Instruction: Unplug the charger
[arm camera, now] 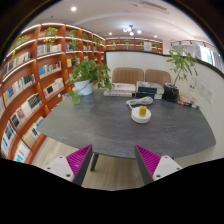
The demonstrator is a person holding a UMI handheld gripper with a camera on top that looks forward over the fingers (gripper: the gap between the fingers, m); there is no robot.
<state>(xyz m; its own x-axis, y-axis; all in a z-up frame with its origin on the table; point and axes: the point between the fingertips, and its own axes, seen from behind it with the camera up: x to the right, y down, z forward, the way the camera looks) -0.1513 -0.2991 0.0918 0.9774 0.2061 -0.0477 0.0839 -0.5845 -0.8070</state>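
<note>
My gripper (113, 162) is open and empty, its two magenta pads wide apart over the wooden floor, just short of the near edge of a grey table (110, 125). A black boxy object (145, 99) lies on the table's far side, with a smaller dark item (146, 91) behind it; I cannot tell whether either is the charger. No cable or socket shows clearly. A white round holder with a yellow thing in it (141, 113) stands on the table ahead of the fingers and a little to the right.
A leafy plant in a white pot (87, 77) stands on the table's far left. Another tall plant (181, 68) stands at the back right. Bookshelves (35, 80) line the left wall. Beige sofas (128, 78) stand beyond the table.
</note>
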